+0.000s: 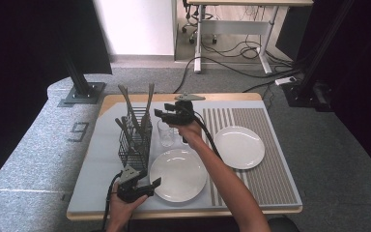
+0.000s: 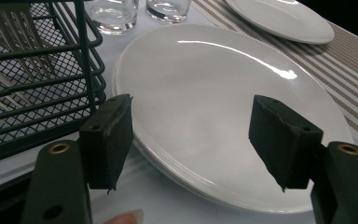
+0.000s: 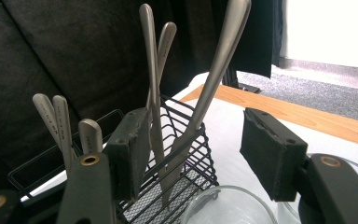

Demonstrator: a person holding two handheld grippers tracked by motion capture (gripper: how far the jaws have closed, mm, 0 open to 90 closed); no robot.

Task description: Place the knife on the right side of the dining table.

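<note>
A black wire cutlery basket [image 1: 135, 141] stands left of centre on the table with several metal handles sticking up. My right gripper [image 1: 163, 115] hovers open just right of the basket's top, above two clear glasses [image 1: 165, 133]. In the right gripper view the open gripper [image 3: 196, 140] frames a long knife handle [image 3: 214, 79] in the basket [image 3: 186, 158], with nothing between its pads and a glass rim [image 3: 228, 207] below. My left gripper [image 1: 147, 186] is open at the near plate's [image 1: 178, 175] left edge. In the left gripper view that gripper [image 2: 196, 140] stands open over the white plate [image 2: 205, 93].
A second white plate [image 1: 239, 146] lies on the striped placemat [image 1: 270, 164] at the right. The left gripper view shows the basket [image 2: 37, 84] close on the left and two glasses [image 2: 114, 14] behind the plate. A grey mat [image 1: 101, 169] covers the left half of the table.
</note>
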